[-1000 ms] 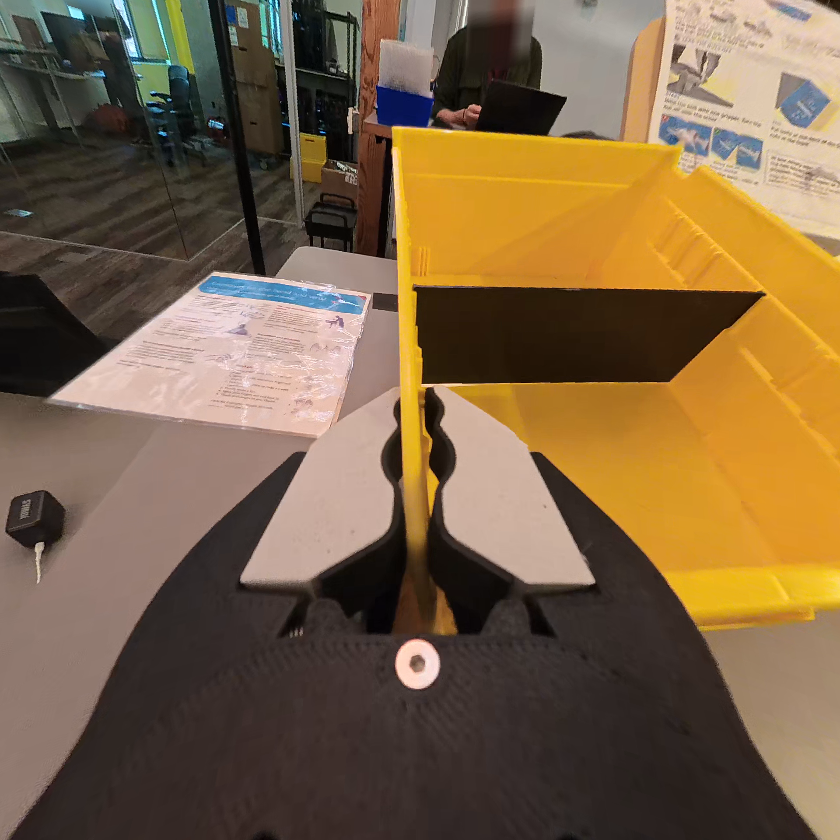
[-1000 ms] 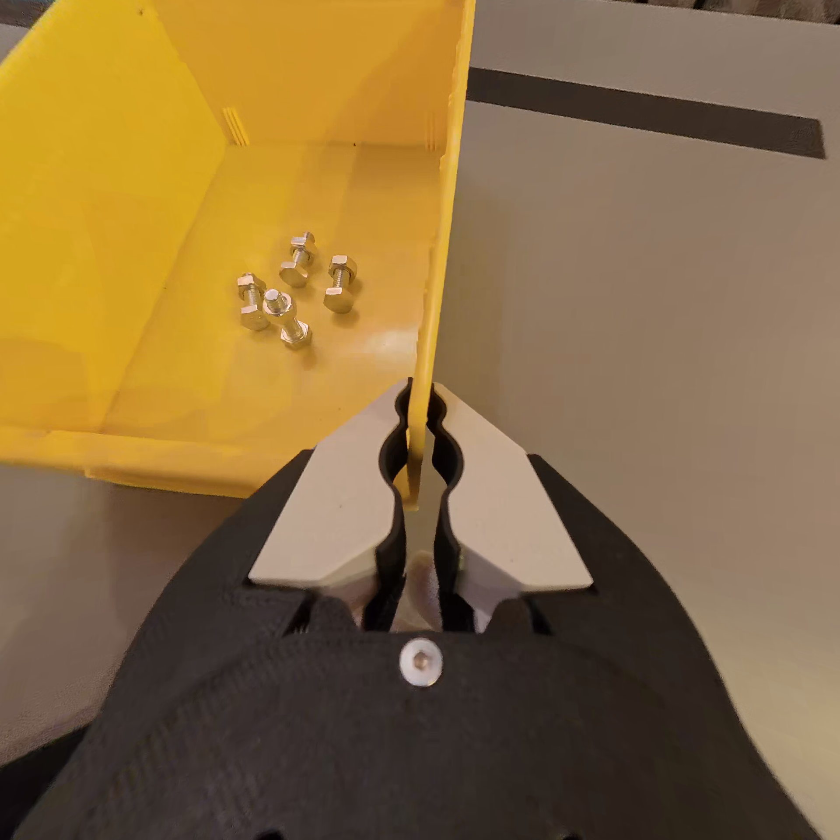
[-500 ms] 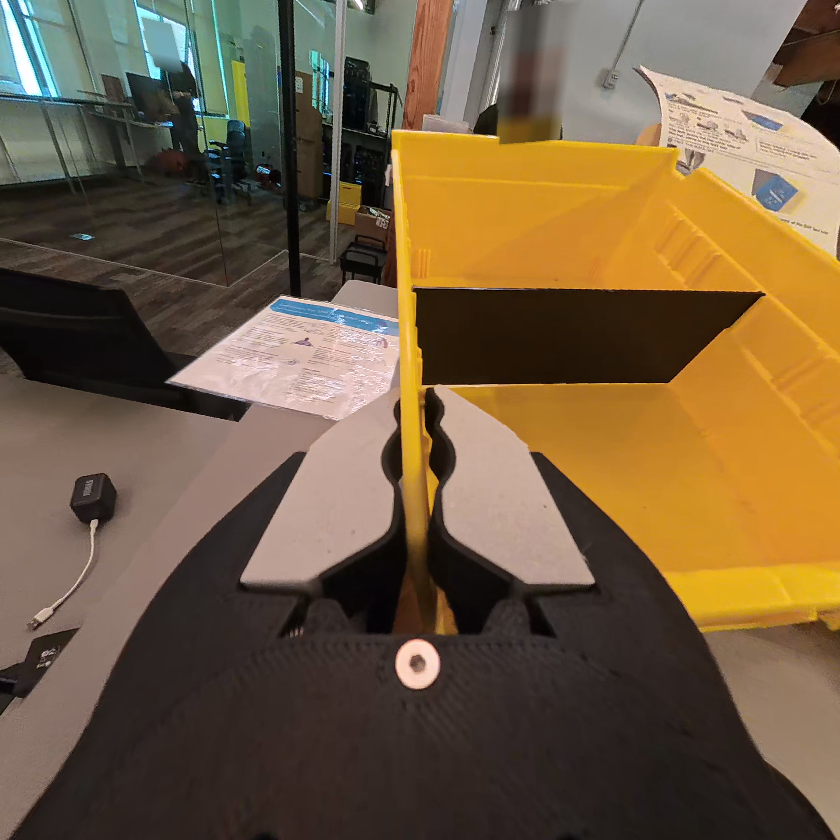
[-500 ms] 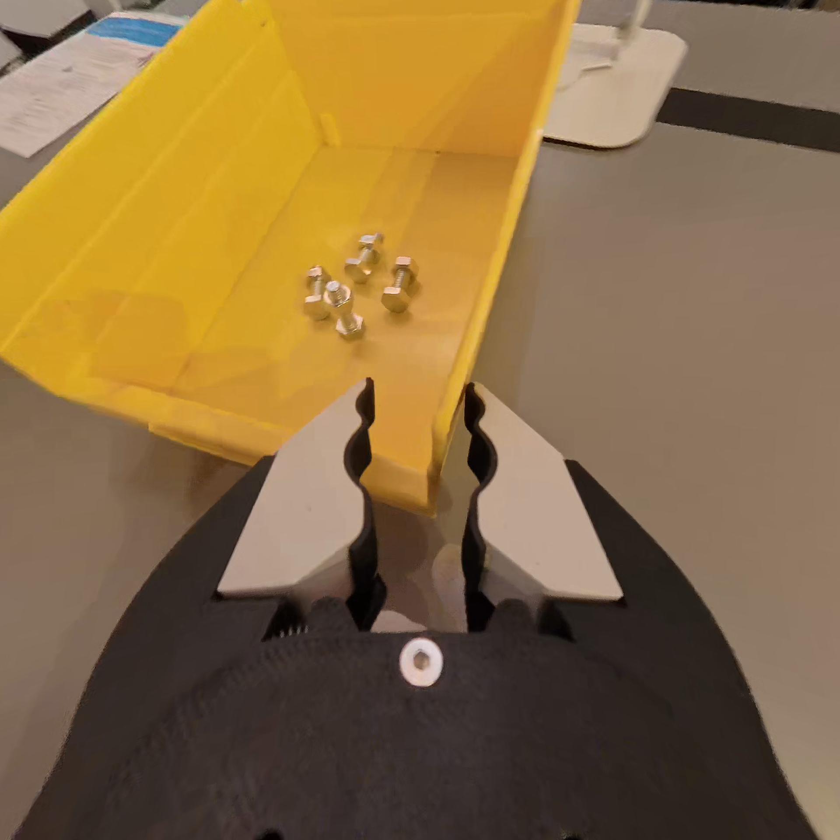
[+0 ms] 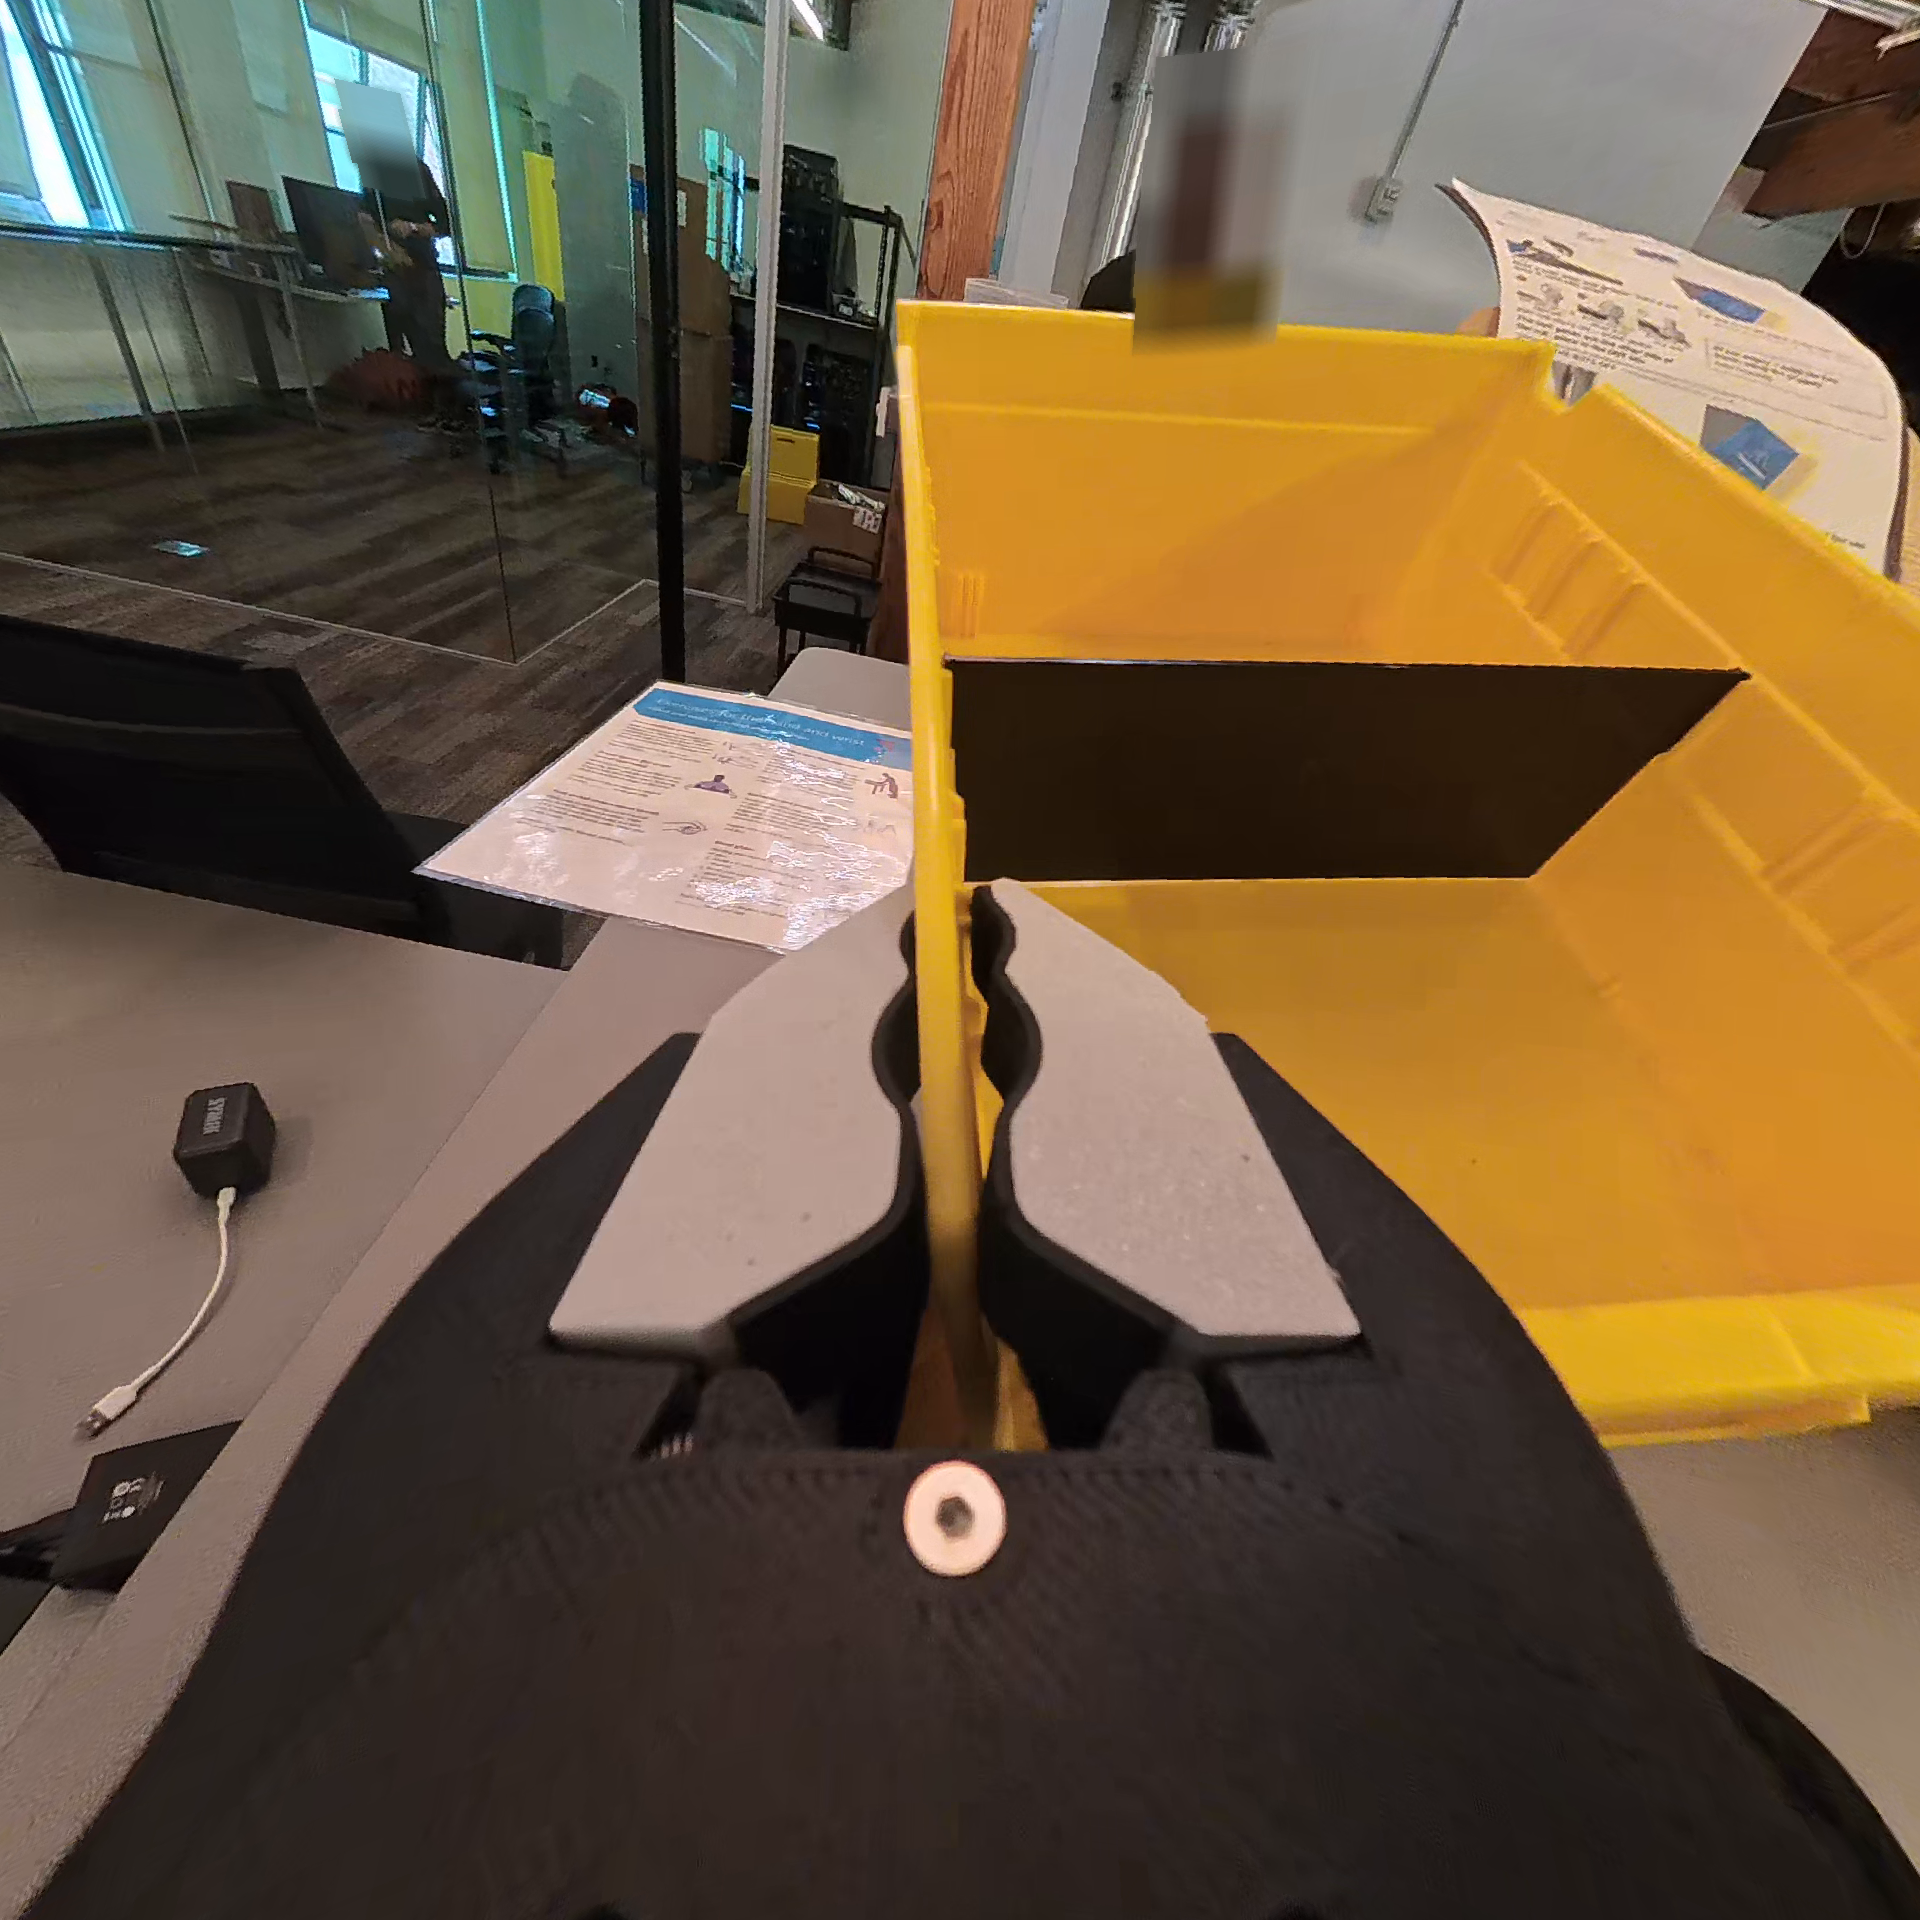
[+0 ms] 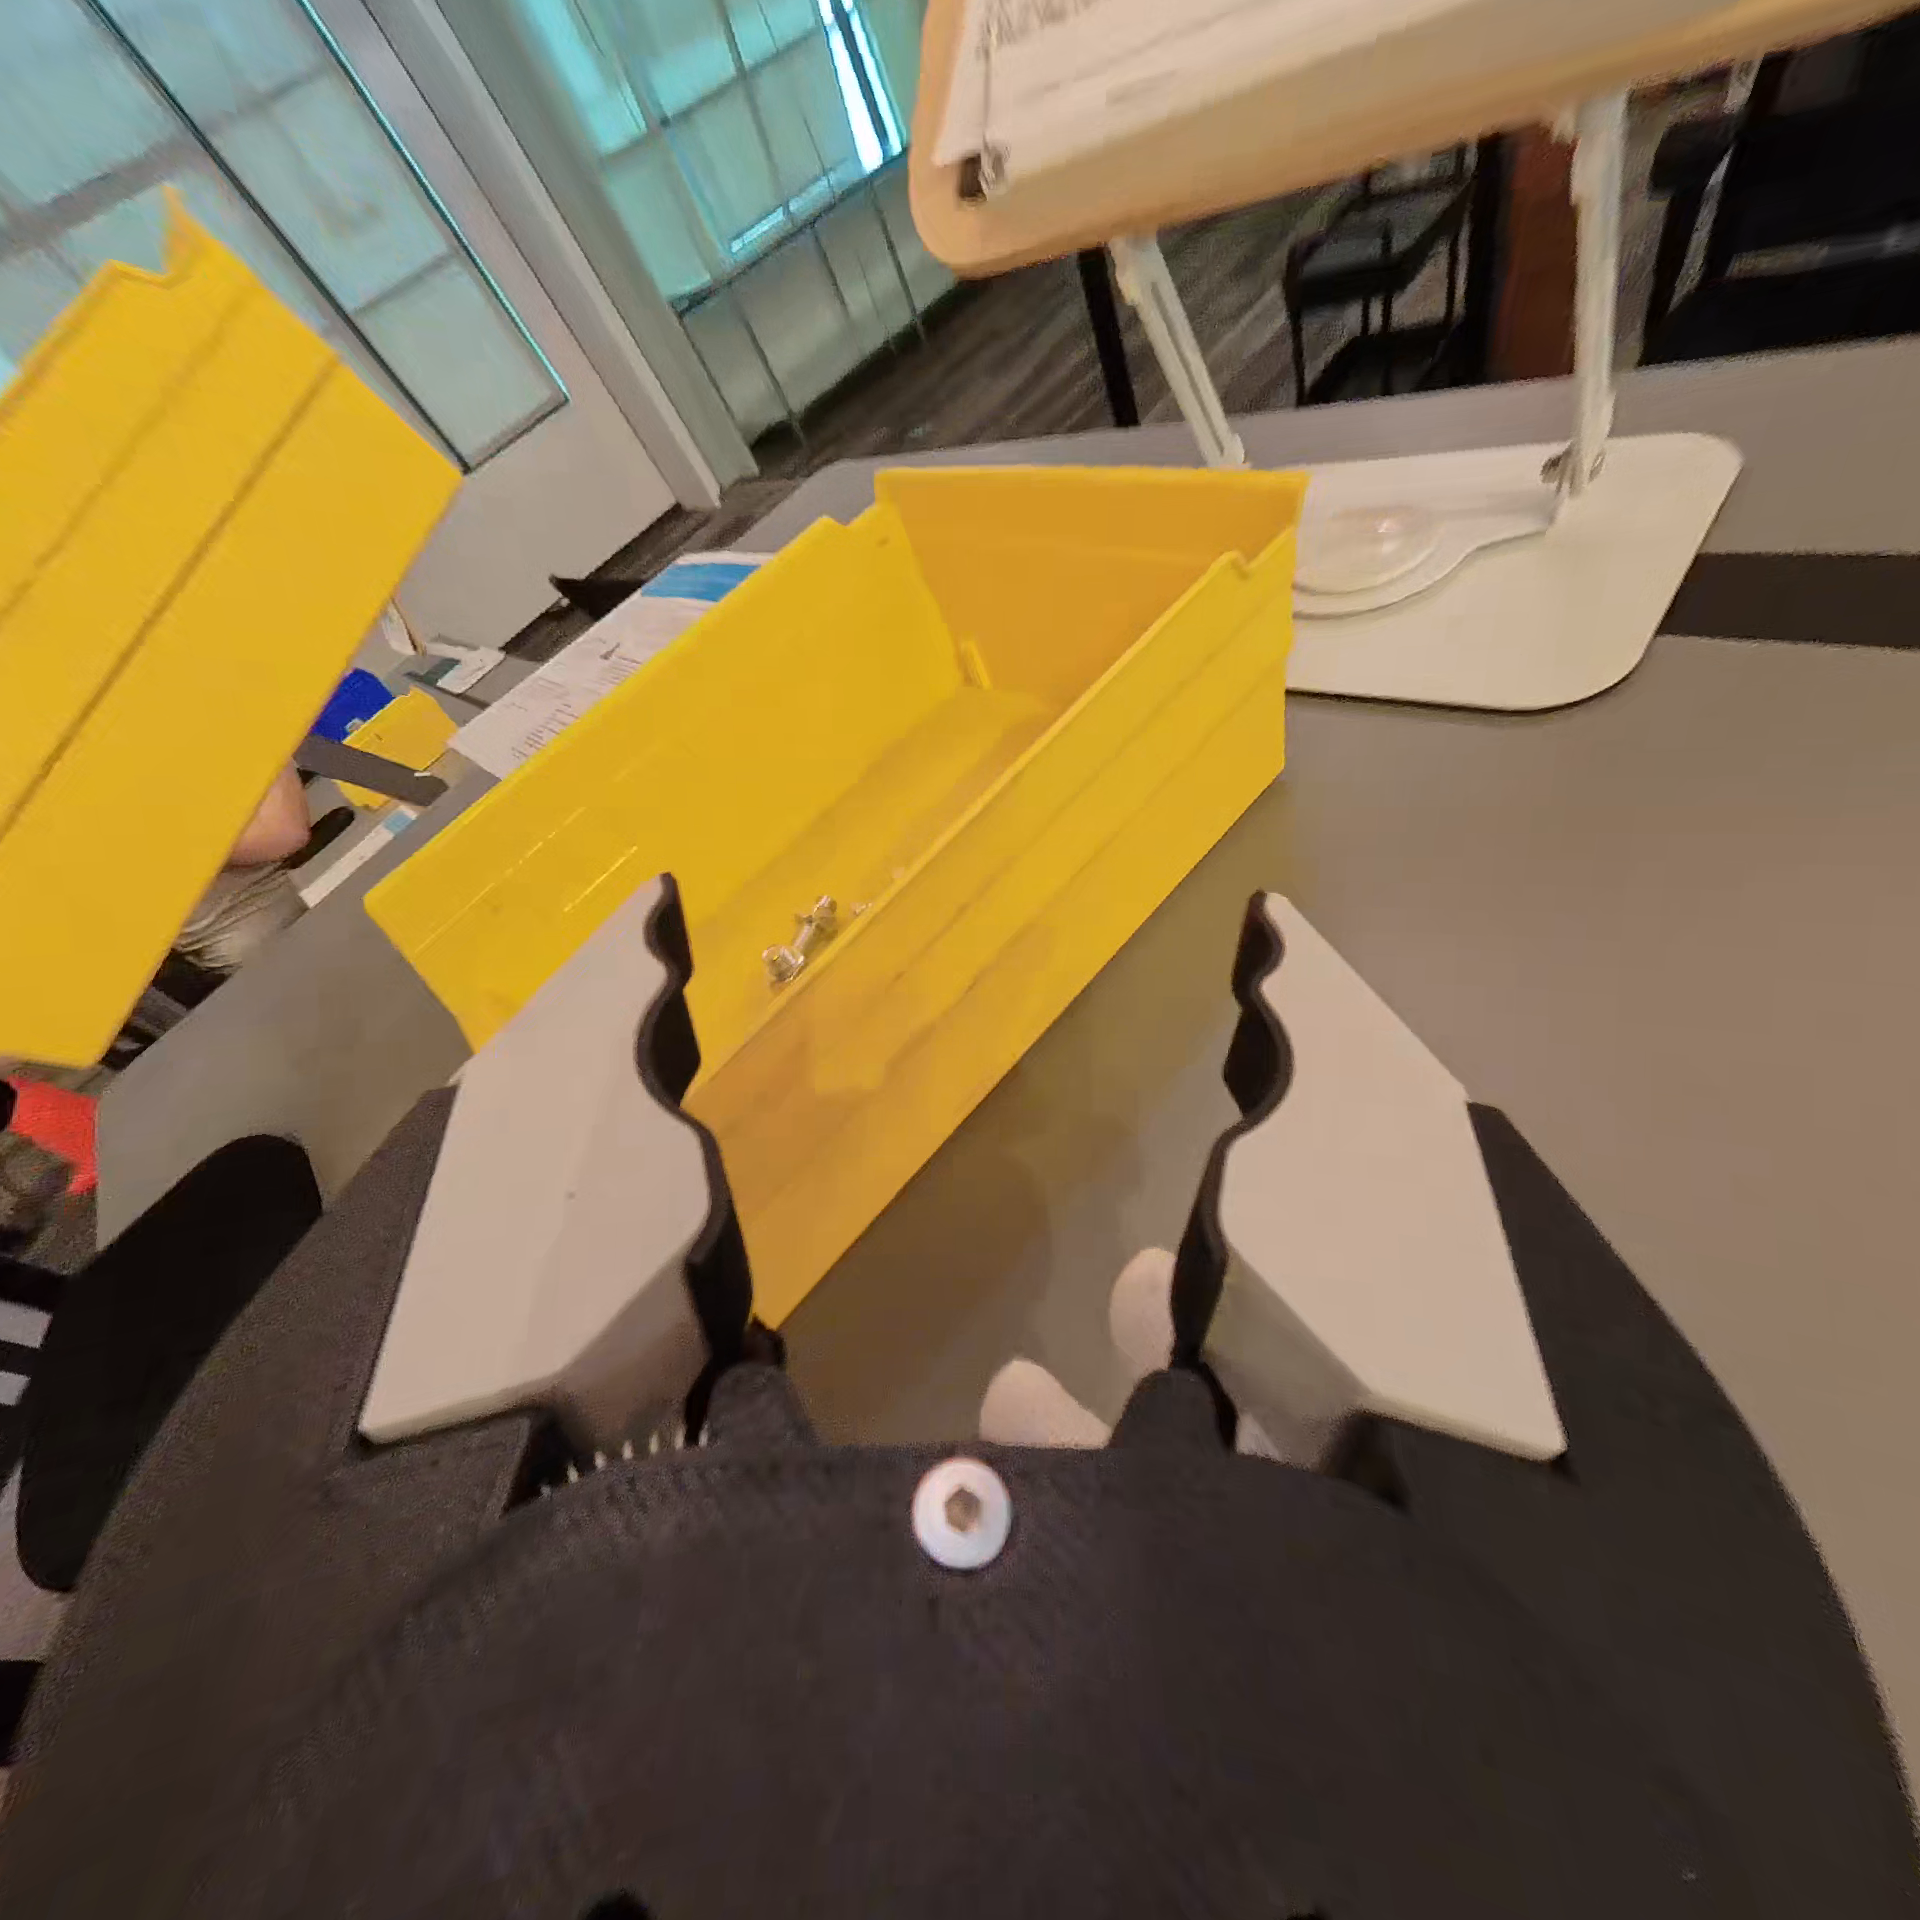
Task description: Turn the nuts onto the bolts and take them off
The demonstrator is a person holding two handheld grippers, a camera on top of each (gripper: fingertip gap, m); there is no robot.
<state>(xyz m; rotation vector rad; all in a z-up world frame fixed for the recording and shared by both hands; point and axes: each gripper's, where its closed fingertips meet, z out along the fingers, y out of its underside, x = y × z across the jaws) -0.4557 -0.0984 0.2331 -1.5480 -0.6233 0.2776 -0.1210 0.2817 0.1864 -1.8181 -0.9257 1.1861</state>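
Several silver bolts with nuts on them (image 6: 800, 940) lie on the floor of a small yellow bin (image 6: 727, 727) on the grey table. My right gripper (image 6: 964, 904) is open and empty, just short of that bin's near corner and above it. My left gripper (image 5: 951, 914) is shut on the left wall of a large yellow bin (image 5: 1195, 520) that has a black divider (image 5: 1299, 769); its near compartment looks empty. The large bin also shows in the right wrist view (image 6: 156, 623), raised at the upper left.
A laminated sheet (image 5: 707, 821), a black charger with a white cable (image 5: 223, 1138) and a black chair (image 5: 208, 758) are left of the large bin. A white stand base (image 6: 1507, 582) carrying a tilted wooden board (image 6: 1351, 94) stands behind the small bin. The left gripper's tips are roughly 50 cm from the right gripper's.
My right gripper opened, let go of the small bin's right wall and drew back and tilted up. My left gripper stayed shut on the large bin and rose with it.
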